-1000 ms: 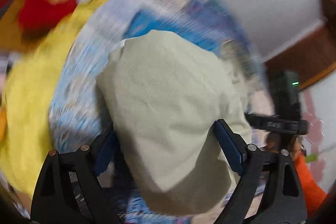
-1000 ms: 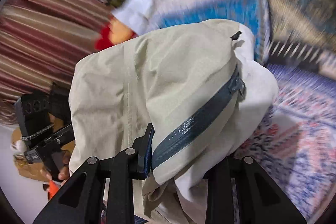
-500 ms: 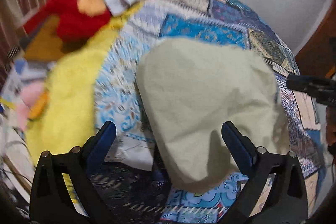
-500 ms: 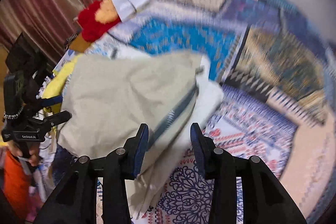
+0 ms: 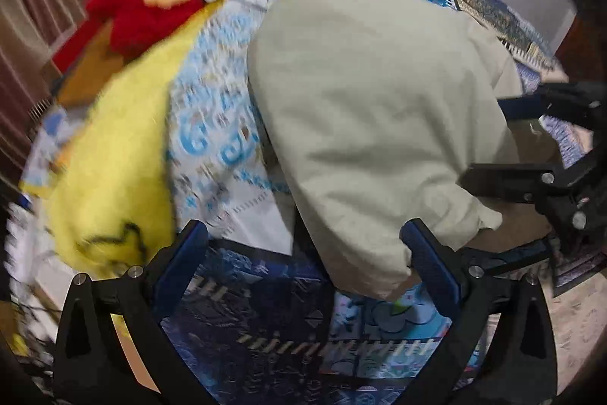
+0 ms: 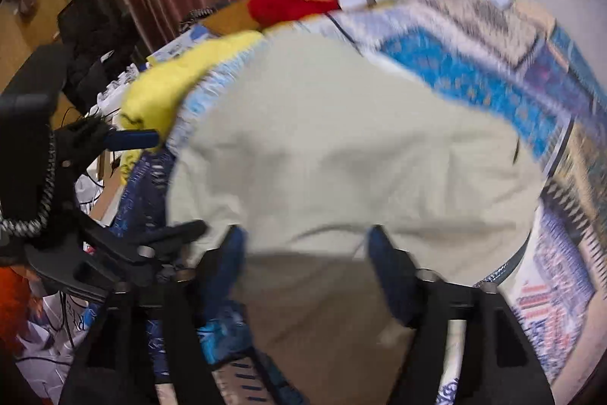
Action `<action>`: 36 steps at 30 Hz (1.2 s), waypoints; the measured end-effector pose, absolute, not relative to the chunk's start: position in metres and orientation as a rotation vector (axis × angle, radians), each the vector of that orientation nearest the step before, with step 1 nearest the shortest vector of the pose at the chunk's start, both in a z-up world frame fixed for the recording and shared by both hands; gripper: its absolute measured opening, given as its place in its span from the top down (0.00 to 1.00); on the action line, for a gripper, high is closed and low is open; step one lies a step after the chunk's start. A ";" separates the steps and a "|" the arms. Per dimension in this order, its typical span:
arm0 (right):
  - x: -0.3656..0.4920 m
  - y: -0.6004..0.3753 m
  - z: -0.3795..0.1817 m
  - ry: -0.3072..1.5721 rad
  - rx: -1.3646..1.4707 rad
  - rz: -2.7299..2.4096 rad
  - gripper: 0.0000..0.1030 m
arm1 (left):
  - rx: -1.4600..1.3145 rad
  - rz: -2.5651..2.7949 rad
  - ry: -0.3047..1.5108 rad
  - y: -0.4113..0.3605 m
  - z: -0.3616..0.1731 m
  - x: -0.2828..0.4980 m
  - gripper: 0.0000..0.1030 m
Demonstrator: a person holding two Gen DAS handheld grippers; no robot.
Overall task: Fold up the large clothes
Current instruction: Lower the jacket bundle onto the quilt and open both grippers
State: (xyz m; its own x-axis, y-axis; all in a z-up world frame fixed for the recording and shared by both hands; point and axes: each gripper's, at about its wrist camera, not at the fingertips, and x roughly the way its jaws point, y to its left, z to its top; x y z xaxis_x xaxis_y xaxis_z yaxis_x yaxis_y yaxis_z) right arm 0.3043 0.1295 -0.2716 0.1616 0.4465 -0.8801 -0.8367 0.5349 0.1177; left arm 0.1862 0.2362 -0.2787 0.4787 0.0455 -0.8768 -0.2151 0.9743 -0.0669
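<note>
Beige jacket [image 5: 371, 109] lies bunched on the patterned bedspread [image 5: 212, 124]. Left gripper [image 5: 307, 260] spread wide, holding nothing; jacket edge near its right pad. Right gripper [image 6: 303, 268] jaws just opening, jacket between them, unpinched. Yellow cloth [image 5: 114, 154] beside.

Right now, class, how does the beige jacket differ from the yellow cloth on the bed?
The beige jacket is smooth, thin fabric; the yellow cloth looks fuzzy and plush. The jacket lies mid-bed, between both open tools; the yellow cloth sits off at the bed's edge, away from them. The jacket is plain; the yellow cloth carries a black star outline. Both rest on the patterned bedspread.
</note>
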 end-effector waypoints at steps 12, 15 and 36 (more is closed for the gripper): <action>0.307 0.087 -0.292 1.065 -0.749 0.898 0.21 | -0.105 0.172 1.048 0.230 -0.284 0.179 0.00; 0.316 0.075 -0.294 1.073 -0.782 0.819 0.20 | -0.066 0.196 1.047 0.226 -0.278 0.175 0.00; 0.313 -0.030 -0.152 0.828 -0.179 0.762 0.21 | -0.125 0.098 0.944 0.179 -0.218 0.215 0.04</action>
State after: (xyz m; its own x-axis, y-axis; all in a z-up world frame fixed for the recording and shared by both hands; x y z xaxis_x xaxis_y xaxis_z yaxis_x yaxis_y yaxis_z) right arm 0.3133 -0.0305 -0.1518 0.4322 0.5410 -0.7215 -0.6740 0.7253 0.1401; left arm 0.2151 0.1792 -0.2177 0.5831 0.0294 -0.8119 -0.1388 0.9883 -0.0639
